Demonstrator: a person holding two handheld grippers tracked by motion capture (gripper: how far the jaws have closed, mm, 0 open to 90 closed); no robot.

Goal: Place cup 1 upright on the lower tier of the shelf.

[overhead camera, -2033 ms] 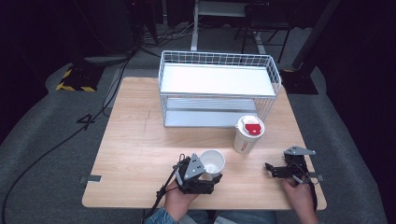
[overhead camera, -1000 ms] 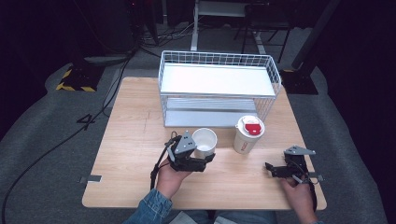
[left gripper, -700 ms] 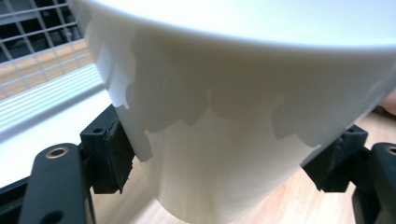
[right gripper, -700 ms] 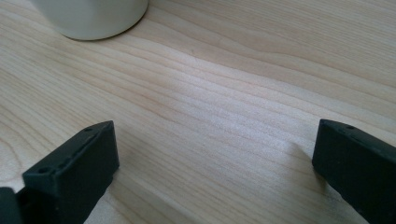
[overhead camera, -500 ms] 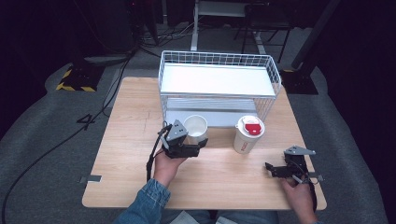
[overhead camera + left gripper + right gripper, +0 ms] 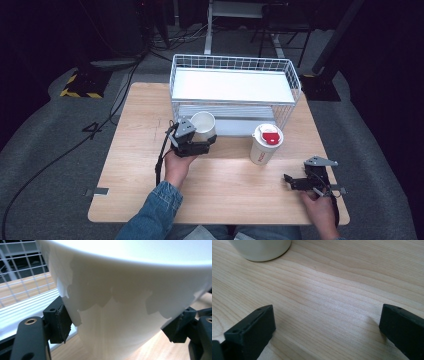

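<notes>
One white cup (image 6: 203,125) upright, mouth up, in left gripper (image 6: 196,141).

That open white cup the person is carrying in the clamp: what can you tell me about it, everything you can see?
The white cup is plain and lidless, wider at its round rim than lower down, and looks like paper or thin plastic; the part of its inside that shows is white. It is upright, clamped at its sides between the pads of the left gripper, whose jaws press on its wall in the left gripper view. It sits just in front of the wire rack, near the lower shelf. Whether its base touches the table cannot be told.
</notes>
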